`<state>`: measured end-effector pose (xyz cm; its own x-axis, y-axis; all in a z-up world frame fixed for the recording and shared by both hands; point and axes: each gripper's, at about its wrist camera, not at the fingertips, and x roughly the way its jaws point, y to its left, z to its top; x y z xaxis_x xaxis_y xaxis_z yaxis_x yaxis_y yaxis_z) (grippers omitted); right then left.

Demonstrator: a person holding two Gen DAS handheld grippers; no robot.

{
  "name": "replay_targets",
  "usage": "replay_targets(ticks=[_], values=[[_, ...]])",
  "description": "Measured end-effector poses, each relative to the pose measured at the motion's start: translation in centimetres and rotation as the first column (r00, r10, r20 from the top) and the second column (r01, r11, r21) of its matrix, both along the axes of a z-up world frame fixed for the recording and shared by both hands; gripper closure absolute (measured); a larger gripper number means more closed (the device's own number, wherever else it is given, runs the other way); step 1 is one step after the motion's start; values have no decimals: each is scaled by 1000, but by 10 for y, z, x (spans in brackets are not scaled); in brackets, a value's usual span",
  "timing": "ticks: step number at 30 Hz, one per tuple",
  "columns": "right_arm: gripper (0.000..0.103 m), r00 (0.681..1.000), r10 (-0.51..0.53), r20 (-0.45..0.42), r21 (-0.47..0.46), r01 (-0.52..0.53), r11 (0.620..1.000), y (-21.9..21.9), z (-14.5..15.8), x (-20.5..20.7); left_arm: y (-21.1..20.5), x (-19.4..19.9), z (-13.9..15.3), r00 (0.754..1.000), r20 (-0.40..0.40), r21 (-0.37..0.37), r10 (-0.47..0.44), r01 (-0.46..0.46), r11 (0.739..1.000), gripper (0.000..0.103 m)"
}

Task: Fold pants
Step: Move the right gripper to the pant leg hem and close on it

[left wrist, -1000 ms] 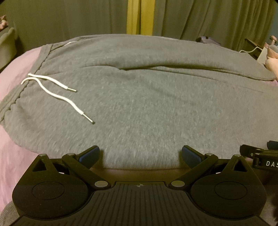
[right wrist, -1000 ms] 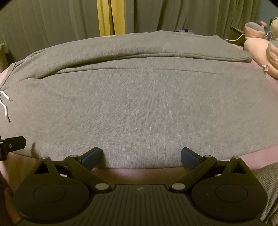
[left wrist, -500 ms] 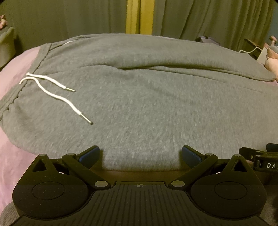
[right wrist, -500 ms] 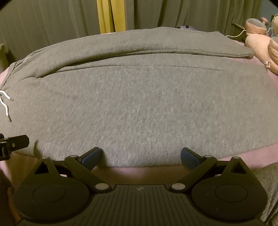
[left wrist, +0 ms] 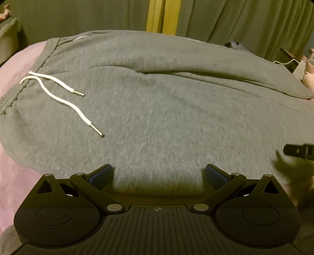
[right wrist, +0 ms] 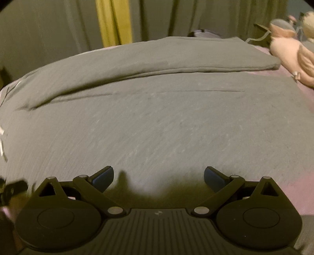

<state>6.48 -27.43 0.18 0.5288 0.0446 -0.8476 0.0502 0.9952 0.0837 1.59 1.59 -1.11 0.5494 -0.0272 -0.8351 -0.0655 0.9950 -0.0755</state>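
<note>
Grey sweatpants [left wrist: 166,109] lie spread flat on a pink bed sheet [left wrist: 17,64], waistband to the left, legs running right. Two white drawstrings [left wrist: 58,92] with metal tips rest on the fabric near the waistband. My left gripper [left wrist: 159,173] is open at the near edge of the pants, nothing between its blue pads. In the right wrist view the same pants [right wrist: 157,121] fill the frame, one leg's edge lying over the other. My right gripper [right wrist: 159,174] is open above the near hem, empty. The right gripper's tip [left wrist: 298,152] shows at the left view's right edge.
Green curtains with a yellow strip [left wrist: 162,15] hang behind the bed. Pink stuffed toys [right wrist: 290,56] sit at the far right by the leg ends. A white cable [left wrist: 284,62] and dark furniture stand at the back right. Pink sheet [right wrist: 306,188] shows at the near right.
Both grippers have moved forward over the near edge of the pants, the right one faster and with blur. Both stay open. The pants have not shifted.
</note>
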Motion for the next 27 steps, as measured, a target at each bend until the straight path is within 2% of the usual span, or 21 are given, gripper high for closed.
replay_targets(ticks=[4, 7, 10, 14, 17, 20, 22, 23, 25, 26, 27], values=[[4, 997, -62, -33, 31, 64, 997, -15, -5, 13, -2, -1, 6, 1000, 24, 18, 13, -13, 1000, 0], [4, 988, -115, -103, 74, 123, 990, -25, -18, 24, -4, 6, 17, 997, 76, 29, 24, -26, 999, 0], [4, 984, -141, -108, 88, 151, 985, -32, -22, 31, -2, 28, 25, 993, 100, 19, 65, -67, 998, 0], [3, 981, -130, -146, 67, 141, 988, -32, -27, 44, 6, 65, 28, 972, 172, -6, 158, -160, 987, 0], [3, 981, -70, -182, 4, 72, 997, -24, -27, 55, 12, 85, 19, 948, 244, 62, 202, -223, 973, 0], [4, 969, -40, -244, 35, 50, 998, -33, -17, 74, 21, 88, 0, 936, 281, 149, 214, -262, 953, 0], [4, 985, -59, -161, 70, 71, 995, -46, 0, 90, 29, 93, -9, 941, 252, 164, 224, -270, 949, 0], [4, 993, -74, -90, 81, 82, 993, -54, 11, 104, 34, 98, -12, 941, 230, 147, 247, -284, 947, 0], [4, 994, -109, -4, 90, 109, 990, -64, 26, 137, 39, 104, -19, 938, 212, 99, 275, -300, 949, 0], [7, 992, -123, 23, 111, 120, 987, -68, 30, 158, 40, 105, -24, 938, 198, 87, 284, -305, 948, 0], [20, 988, -147, 47, 139, 139, 980, -74, 33, 182, 38, 107, -28, 937, 198, 96, 288, -311, 946, 0]])
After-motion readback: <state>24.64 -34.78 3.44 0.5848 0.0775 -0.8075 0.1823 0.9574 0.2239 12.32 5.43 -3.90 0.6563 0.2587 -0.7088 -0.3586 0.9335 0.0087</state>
